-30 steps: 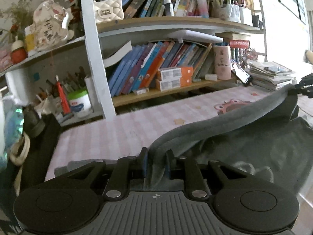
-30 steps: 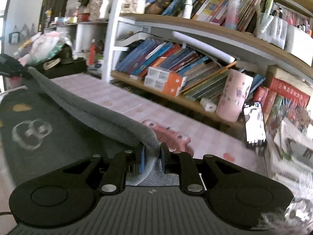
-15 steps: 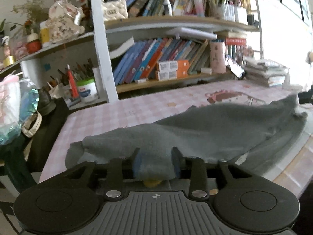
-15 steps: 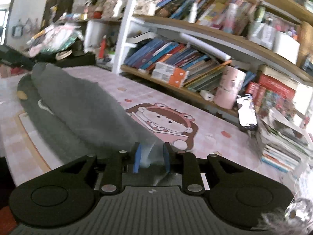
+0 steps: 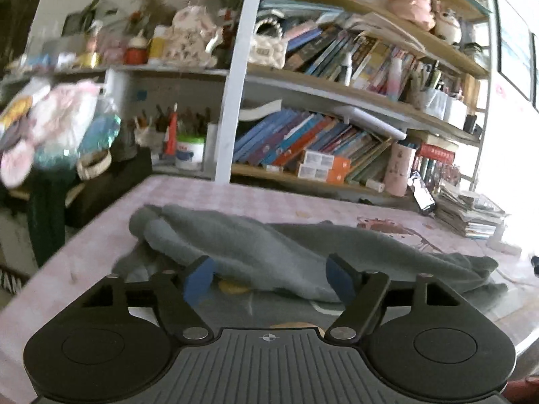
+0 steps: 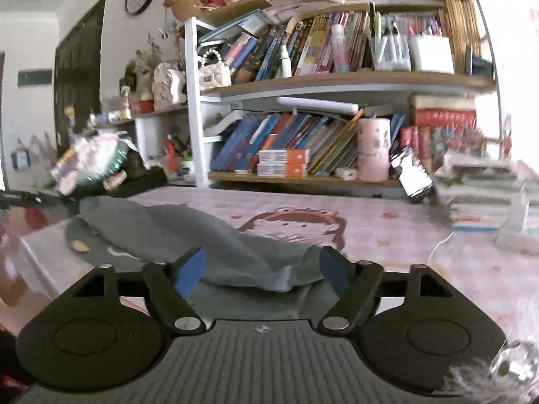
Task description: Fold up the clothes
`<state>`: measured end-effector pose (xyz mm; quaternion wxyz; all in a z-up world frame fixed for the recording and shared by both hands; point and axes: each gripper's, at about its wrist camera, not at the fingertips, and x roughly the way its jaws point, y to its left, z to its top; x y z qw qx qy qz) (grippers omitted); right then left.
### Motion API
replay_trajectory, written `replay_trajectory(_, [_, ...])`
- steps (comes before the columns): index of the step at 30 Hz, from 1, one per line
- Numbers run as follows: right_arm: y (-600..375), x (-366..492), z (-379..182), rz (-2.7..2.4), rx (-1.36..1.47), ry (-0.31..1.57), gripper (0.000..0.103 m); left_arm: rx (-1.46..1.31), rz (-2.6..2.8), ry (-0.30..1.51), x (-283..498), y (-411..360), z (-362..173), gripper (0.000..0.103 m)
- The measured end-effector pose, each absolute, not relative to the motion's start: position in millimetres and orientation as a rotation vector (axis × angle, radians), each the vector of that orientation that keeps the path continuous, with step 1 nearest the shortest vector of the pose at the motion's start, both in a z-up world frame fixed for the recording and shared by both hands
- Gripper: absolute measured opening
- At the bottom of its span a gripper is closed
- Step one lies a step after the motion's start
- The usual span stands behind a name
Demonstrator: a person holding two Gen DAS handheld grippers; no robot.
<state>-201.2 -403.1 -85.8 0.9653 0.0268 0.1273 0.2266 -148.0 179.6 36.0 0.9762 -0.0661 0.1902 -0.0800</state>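
A grey garment point(image 5: 269, 249) lies on the pink checked table point(image 5: 235, 198), its far half folded over the near half toward me. It also shows in the right wrist view point(image 6: 175, 232), with its right end bunched near the fingers. My left gripper point(image 5: 271, 277) is open and empty just in front of the fold's left part. My right gripper point(image 6: 259, 269) is open and empty over the garment's right end. Both have blue pads.
A bookshelf point(image 5: 303, 141) full of books stands behind the table. A pink cup point(image 6: 374, 149) and a phone point(image 6: 412, 176) stand at the back right. A stack of books point(image 5: 471, 215) sits on the table's right end. Bags point(image 5: 50, 128) hang at the left.
Both grippers have let go of the garment, opened wide and drawn back. The folded-over layer has settled flat on the table.
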Motion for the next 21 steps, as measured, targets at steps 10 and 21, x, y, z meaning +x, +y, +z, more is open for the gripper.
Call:
replay_trajectory(10, [-441, -162, -128, 0.515, 0.619, 0.391, 0.083, -0.259, -0.065, 0.412, -121, 162, 57, 0.079])
replay_trajectory(21, [-445, -106, -143, 0.471, 0.840, 0.510, 0.052, -0.361, -0.006, 0.481, -104, 162, 43, 0.079])
